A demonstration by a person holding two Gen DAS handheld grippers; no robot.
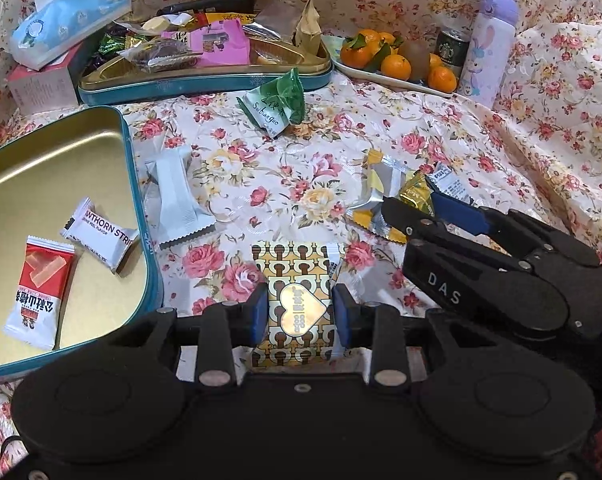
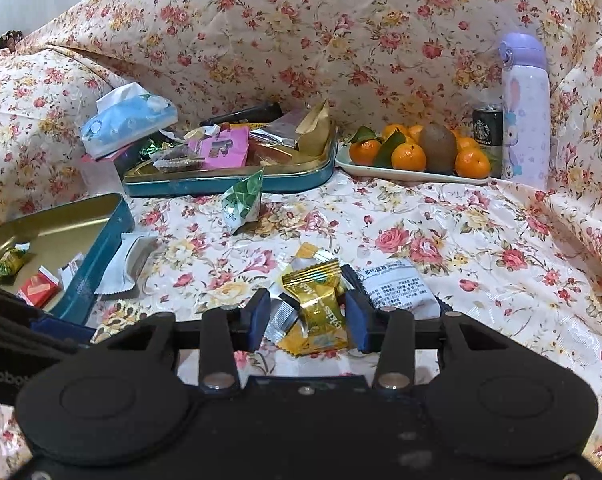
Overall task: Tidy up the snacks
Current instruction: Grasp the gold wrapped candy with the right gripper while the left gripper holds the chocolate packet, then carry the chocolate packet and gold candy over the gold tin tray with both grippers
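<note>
Snacks lie scattered on the floral surface. Left gripper (image 1: 301,312) jaws clamp the patterned packet (image 1: 299,280), ready for the near-left tin (image 1: 141,184) (already holding two). Right gripper (image 2: 307,320) jaws bracket the gold candy (image 2: 315,304), not visibly pinching.

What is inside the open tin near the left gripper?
The open tin holds a red-and-white snack packet, a white hawthorn strip packet and a green-gold candy. The left gripper body covers its near corner.
</note>
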